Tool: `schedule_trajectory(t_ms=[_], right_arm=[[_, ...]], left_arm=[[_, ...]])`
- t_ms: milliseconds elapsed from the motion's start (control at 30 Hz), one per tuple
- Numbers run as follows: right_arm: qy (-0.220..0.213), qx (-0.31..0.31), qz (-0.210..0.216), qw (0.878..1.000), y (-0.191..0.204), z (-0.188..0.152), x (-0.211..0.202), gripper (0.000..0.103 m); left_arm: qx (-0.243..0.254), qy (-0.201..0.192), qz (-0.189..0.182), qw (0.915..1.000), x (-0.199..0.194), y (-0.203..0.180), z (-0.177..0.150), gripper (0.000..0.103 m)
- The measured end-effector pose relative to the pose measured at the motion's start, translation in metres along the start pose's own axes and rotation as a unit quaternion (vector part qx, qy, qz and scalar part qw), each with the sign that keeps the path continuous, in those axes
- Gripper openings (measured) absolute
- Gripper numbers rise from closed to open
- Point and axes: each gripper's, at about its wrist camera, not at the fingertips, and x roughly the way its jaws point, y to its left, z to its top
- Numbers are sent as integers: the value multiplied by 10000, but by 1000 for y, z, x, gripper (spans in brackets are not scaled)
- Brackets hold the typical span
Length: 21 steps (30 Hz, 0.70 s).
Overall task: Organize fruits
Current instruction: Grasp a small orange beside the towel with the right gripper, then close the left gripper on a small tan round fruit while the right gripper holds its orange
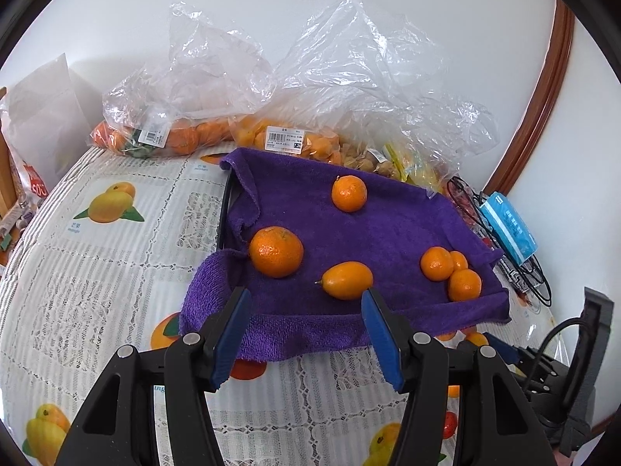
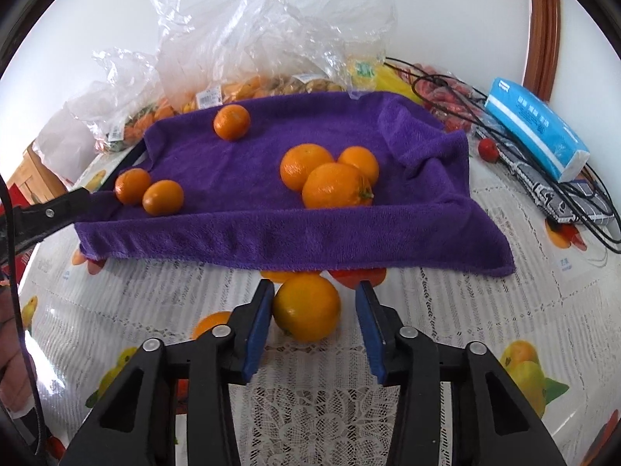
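**Right gripper (image 2: 314,291) only half-seated on a loose fruit**

Straddles the loose orange fruit (image 2: 306,306) with jaws partly open: left pad (image 2: 258,322) against the skin, right pad (image 2: 368,322) clear of it by a visible gap. Holds nothing yet. Finds that fruit on the tablecloth (image 2: 446,310), just in front of the near edge of the purple towel (image 2: 271,233) and off it.

Likely troubles from here, as a judgement:

- Rolling. With contact on one side only, risks shoving a round, smooth fruit sideways toward the free pad, or forward against the towel's hanging hem, instead of trapping it. Calls for centring before closing.
- Squirting out. With the pads meeting the fruit behind its widest part, may pop it forward, out of the jaws.
- Bruising. Needs only a light squeeze on soft skin.
- Disturbing the sorted fruit. Puts the cluster of three oranges (image 2: 335,186) straight ahead, close to the towel's near edge; a drop onto them, or a drag across the loose folds, could scatter them off that edge.

Left gripper (image 1: 306,299): open, empty, poised over the towel's near edge, toward its left corner. Sits with its right fingertip just short of the oval fruit (image 1: 345,279), close enough to nudge it by accident. Leaves both grippers near each other at the same edge, so crowding or a knock between them also seems possible.
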Motion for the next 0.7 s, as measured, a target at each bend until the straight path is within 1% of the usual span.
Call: schedule_trajectory(t_ms=[33,67,300,433,533,700], right_arm=[[37,31,-11,10000,-1,-1,2,36],[73,67,-22,9999,-3,-2,4,34],[-108,123,-87,9998,-8,-3,-3,34],[-281,132,-253,9992,-16,-6,-18,34],[-342,199,-330,9987,-25,-8,-28,34],[-466,357,-491,9971,-45,-17,-49,34]], left_arm=[[-10,-14,3,10000,0,1,0,57],[-26,-24,4,10000,-1,1,0,57],[-96,16,-46,9999,-1,5,1,57],[72,43,-136,9999,-2,-3,-2,57],[298,65,-204,9993,-4,-14,-7,57],[451,337,-605,9966,-9,-28,-25,57]])
